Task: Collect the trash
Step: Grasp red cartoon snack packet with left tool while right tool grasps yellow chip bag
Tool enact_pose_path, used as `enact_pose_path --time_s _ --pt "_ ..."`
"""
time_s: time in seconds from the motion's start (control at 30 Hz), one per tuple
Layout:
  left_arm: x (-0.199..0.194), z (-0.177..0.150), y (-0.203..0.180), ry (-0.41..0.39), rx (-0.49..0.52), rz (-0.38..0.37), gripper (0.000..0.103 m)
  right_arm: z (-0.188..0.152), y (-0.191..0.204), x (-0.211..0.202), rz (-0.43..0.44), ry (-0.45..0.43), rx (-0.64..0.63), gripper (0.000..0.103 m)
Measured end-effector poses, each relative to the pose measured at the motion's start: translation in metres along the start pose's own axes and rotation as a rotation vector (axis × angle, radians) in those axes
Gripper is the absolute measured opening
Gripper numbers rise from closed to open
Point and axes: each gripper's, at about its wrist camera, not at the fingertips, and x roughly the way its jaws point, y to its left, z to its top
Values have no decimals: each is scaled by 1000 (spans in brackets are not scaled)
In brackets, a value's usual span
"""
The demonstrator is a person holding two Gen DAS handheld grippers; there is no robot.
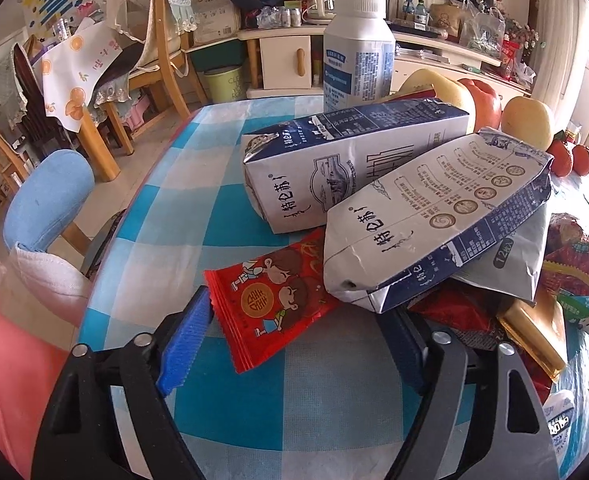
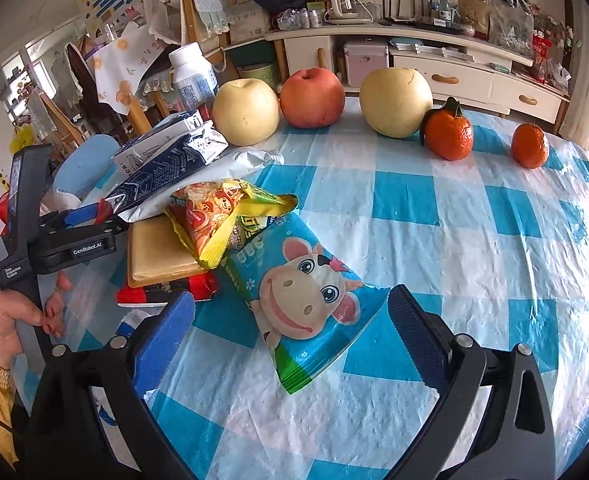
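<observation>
Though crumpled, red wrapper point(image 1: 272, 304) glossy

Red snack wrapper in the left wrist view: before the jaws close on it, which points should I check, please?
1. Red wrapper lies between the left gripper's jaws: ok.
2. Jaws wide enough for it: ok, they are open.
3. Wrapper free to lift: not ok, a milk carton rests over its far end.
4. Jaw on the carton's side clear of other trash: cannot tell, the carton hides its tip.
5. Right gripper out of the way: ok, open over the cow wrapper.
</observation>
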Motion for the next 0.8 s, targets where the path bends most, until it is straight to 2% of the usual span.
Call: enact_pose_path --time_s 0.2,0.37,0.43,0.53,0.8 --pt "-7 -4 -4 1 25 -8 66 1 4 8 -22 -3 -54 98" --pt "-17 -12 -9 1 37 -15 63 1 10 16 -54 0 -124 98" --pt "-22 -14 -7 8 11 -54 62 2 9 17 -59 -2 -129 98" --pt "-29 -20 -6 13 -4 -88 61 5 7 14 -33 -15 -109 98" --pt "-54 -37 -21 -8 61 -115 61 11 24 -4 68 -109 -134 98"
